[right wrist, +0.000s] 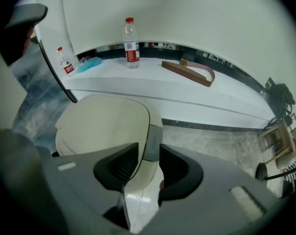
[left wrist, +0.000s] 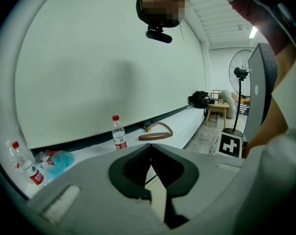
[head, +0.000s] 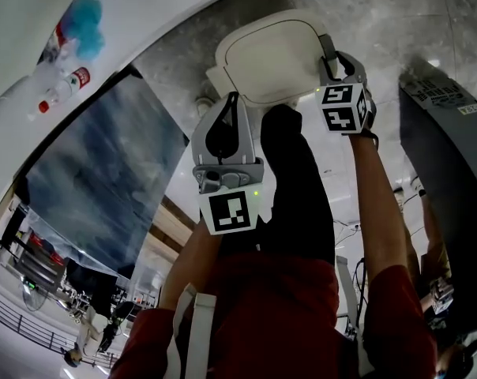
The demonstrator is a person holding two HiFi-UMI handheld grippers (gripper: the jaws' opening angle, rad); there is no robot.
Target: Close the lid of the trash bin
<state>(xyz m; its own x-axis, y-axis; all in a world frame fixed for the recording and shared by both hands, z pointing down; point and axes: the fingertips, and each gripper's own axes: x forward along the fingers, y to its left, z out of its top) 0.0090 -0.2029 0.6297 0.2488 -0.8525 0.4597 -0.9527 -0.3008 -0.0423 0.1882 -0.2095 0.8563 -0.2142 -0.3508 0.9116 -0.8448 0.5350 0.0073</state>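
- On the grey floor point(head: 396, 14), beside the white platform's point(right wrist: 138, 87) edge, the trash bin point(head: 215, 76) is seen with its lid point(head: 270, 50) lowered flat.
- The right gripper's point(right wrist: 149, 155) jaws are spread wide, astride the grey tab point(right wrist: 153, 138) at the lid's rim.
- The left gripper's point(left wrist: 150, 148) jaws are pressed together with nothing between them.

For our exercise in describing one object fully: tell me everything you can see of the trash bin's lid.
The lid is cream-white, smooth and plastic-looking. It is a rounded rectangle with a raised rim around a flat centre. It appears to lie flat, down on the bin, which stands on a grey tiled floor. A grey tab sits at one edge of the lid. The right gripper straddles that tab with its jaws apart, and its pads do not seem to press it.
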